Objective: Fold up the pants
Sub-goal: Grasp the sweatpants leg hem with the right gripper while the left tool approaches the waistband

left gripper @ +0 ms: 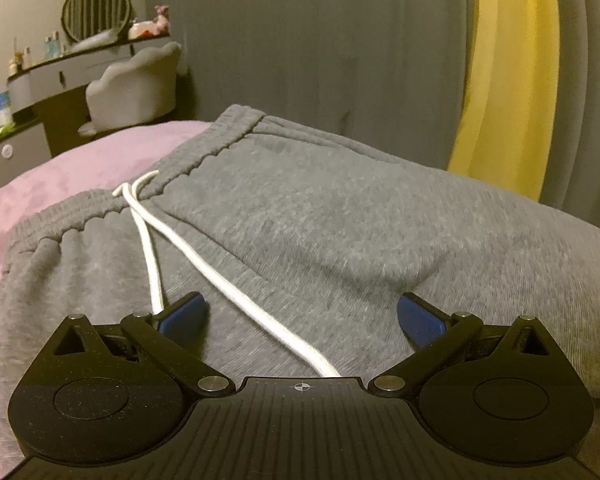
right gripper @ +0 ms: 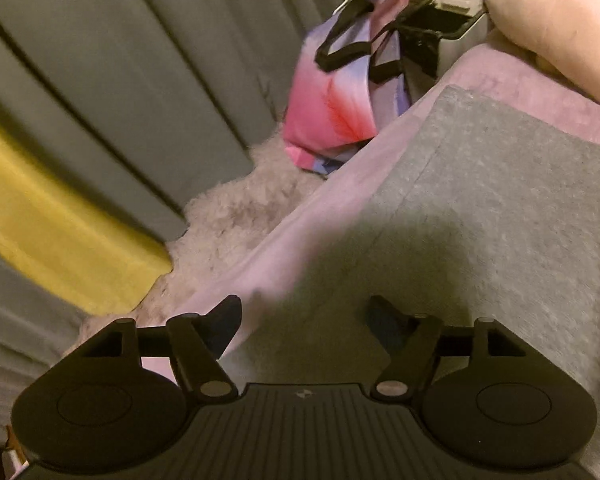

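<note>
Grey sweatpants point(left gripper: 320, 216) lie flat on a pink bedspread point(left gripper: 80, 160), waistband point(left gripper: 204, 152) toward the far left. A white drawstring point(left gripper: 220, 280) runs from the waistband down toward my left gripper point(left gripper: 300, 316). That gripper is open and empty, just above the seat of the pants, its blue pads point(left gripper: 418, 318) spread wide. In the right wrist view the leg end of the pants point(right gripper: 480, 208) lies near the bed's edge. My right gripper point(right gripper: 304, 320) is open and empty above the grey cloth beside that edge.
A dressing table point(left gripper: 60, 76) with mirror and a white chair point(left gripper: 136, 84) stand beyond the bed. Grey and yellow curtains point(right gripper: 80, 120) hang alongside. A pink-purple bag point(right gripper: 340, 92) and a fluffy rug point(right gripper: 228, 220) lie on the floor. A pale pillow point(right gripper: 552, 20) sits at the bed's head.
</note>
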